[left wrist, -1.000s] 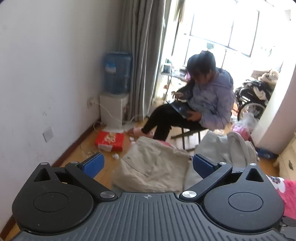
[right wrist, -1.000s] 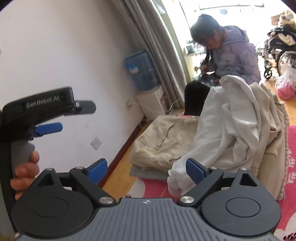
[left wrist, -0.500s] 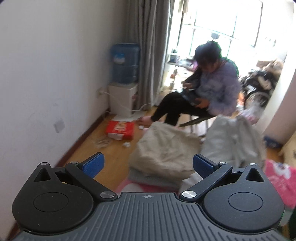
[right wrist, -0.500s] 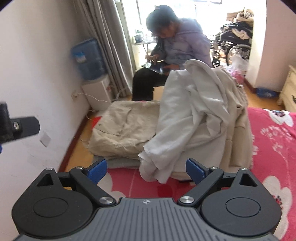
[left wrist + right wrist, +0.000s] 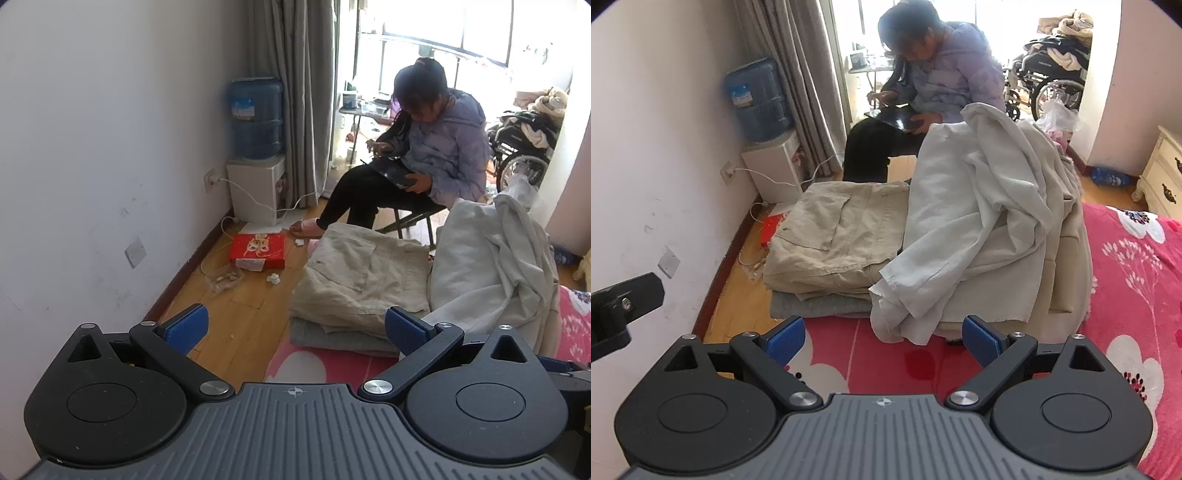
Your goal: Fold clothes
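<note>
**Both grippers held open before the clothes**

The heap (image 5: 982, 221) and folded stack (image 5: 834, 240) on the bed (image 5: 1137, 295) are seen whole from the right gripper (image 5: 882, 341). A red box (image 5: 258, 251) is shown plainly only from the left gripper (image 5: 293, 328), since tilted downward. Nothing is gripped.

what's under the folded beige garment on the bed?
A folded grey garment lies directly under the folded beige garment, its edge sticking out in front. Beneath that is the pink floral bedspread. Whether anything else is stacked between them is hidden.
</note>
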Demonstrator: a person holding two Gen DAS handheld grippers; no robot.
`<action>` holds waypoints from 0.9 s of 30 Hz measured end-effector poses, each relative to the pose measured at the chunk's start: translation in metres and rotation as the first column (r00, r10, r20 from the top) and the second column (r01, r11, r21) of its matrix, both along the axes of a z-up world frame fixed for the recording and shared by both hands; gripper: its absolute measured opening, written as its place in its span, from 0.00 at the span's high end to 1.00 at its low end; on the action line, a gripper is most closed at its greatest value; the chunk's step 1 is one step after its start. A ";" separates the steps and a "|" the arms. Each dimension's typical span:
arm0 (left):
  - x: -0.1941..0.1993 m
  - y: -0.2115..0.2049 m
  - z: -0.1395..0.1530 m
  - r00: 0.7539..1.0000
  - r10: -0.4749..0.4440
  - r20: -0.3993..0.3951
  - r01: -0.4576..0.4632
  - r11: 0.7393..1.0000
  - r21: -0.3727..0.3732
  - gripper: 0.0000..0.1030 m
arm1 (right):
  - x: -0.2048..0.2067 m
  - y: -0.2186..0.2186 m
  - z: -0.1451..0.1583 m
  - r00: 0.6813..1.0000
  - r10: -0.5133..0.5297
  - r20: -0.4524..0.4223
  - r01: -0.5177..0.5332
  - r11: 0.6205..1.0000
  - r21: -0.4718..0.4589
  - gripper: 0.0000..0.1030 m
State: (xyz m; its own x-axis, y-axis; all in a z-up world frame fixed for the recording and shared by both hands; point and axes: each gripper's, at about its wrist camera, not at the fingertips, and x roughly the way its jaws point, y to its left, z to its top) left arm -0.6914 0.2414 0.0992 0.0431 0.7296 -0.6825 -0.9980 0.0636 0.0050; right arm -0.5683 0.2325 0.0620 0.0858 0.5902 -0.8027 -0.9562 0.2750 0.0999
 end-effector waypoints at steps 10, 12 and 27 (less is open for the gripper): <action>-0.014 0.005 -0.005 0.999 -0.011 0.038 0.013 0.999 -0.043 0.00 | -0.012 0.005 0.001 0.999 0.016 0.043 -0.016 1.000 0.000 0.08; -0.015 0.006 -0.006 0.999 -0.015 0.038 0.016 0.999 -0.047 0.00 | -0.013 0.006 0.000 0.999 0.018 0.049 -0.018 1.000 -0.001 0.08; -0.023 0.015 -0.012 0.998 -0.025 0.050 0.028 0.997 -0.072 0.00 | -0.019 0.014 -0.008 0.997 0.036 0.067 -0.034 0.999 -0.022 0.08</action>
